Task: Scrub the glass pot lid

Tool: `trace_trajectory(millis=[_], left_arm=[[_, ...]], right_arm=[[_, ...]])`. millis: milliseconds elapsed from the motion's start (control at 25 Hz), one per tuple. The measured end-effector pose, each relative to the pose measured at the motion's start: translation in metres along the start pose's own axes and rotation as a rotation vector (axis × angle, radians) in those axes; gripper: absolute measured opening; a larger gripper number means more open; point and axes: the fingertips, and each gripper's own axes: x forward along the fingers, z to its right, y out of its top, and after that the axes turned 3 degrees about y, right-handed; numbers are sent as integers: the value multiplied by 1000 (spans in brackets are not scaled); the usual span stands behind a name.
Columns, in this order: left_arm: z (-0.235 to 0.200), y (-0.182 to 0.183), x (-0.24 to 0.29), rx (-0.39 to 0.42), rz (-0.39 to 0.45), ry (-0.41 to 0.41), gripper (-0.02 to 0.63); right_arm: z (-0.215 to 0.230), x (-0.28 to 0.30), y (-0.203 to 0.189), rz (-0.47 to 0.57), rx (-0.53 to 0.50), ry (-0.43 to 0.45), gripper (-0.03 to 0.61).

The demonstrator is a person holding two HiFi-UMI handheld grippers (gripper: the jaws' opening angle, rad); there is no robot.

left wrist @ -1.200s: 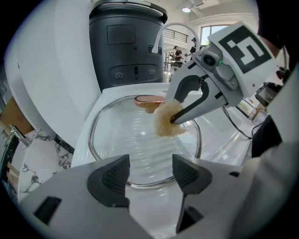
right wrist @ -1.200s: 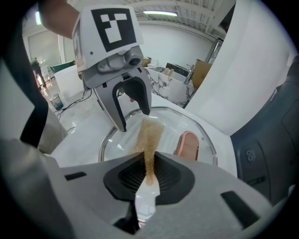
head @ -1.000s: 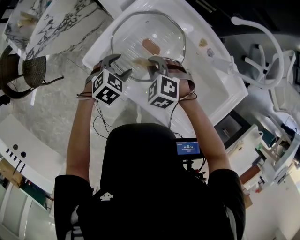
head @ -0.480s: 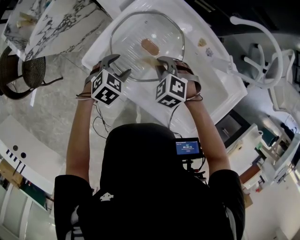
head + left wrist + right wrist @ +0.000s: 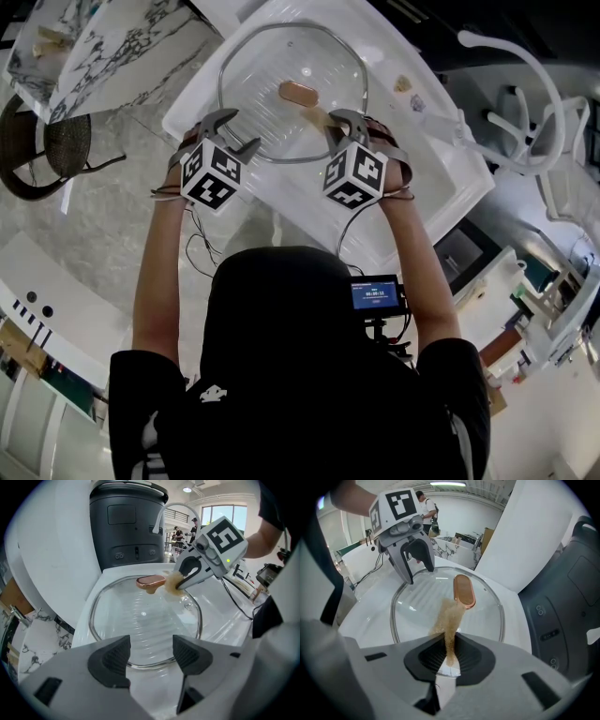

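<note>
The glass pot lid (image 5: 267, 112) with a copper-coloured handle (image 5: 298, 92) lies flat in a white tray (image 5: 441, 178). My right gripper (image 5: 337, 122) is shut on a tan scrub pad (image 5: 314, 116), whose free end rests on the glass just beside the handle (image 5: 464, 591). In the right gripper view the pad (image 5: 449, 620) stands pinched between the jaws of the right gripper (image 5: 450, 656). My left gripper (image 5: 225, 127) is open at the lid's near left rim. In its own view the left gripper (image 5: 151, 656) shows the lid (image 5: 140, 625) beyond its spread jaws, nothing gripped.
A dark appliance (image 5: 126, 522) stands behind the tray. A white curved hose (image 5: 525, 66) arcs at the right. A marble counter (image 5: 122, 47) and a wicker chair (image 5: 56, 141) are at the left. People stand in the far background.
My right gripper has slid to the right across the lid with the pad. The left gripper has stayed at the rim.
</note>
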Motion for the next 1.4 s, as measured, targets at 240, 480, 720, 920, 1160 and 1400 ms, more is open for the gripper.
trace_trajectory(millis=[240, 480, 720, 920, 1160, 1400], left_arm=[[0, 0, 0, -1, 0, 1, 281], [0, -1, 0, -1, -1, 2, 281], [0, 0, 0, -1, -3, 1, 281], [0, 0, -1, -1, -2, 2, 281], [-1, 0, 0, -4, 1, 3, 281], [-1, 0, 0, -6, -1, 3, 281]], right_arm=[[12, 1, -19, -36, 31, -18, 28], [22, 2, -34, -61, 57, -43, 28], [32, 2, -48, -90, 85, -73, 29], [39, 2, -56, -110, 106, -103, 29], [38, 2, -52, -109, 91, -124, 28], [32, 2, -41, -88, 58, -121, 28]])
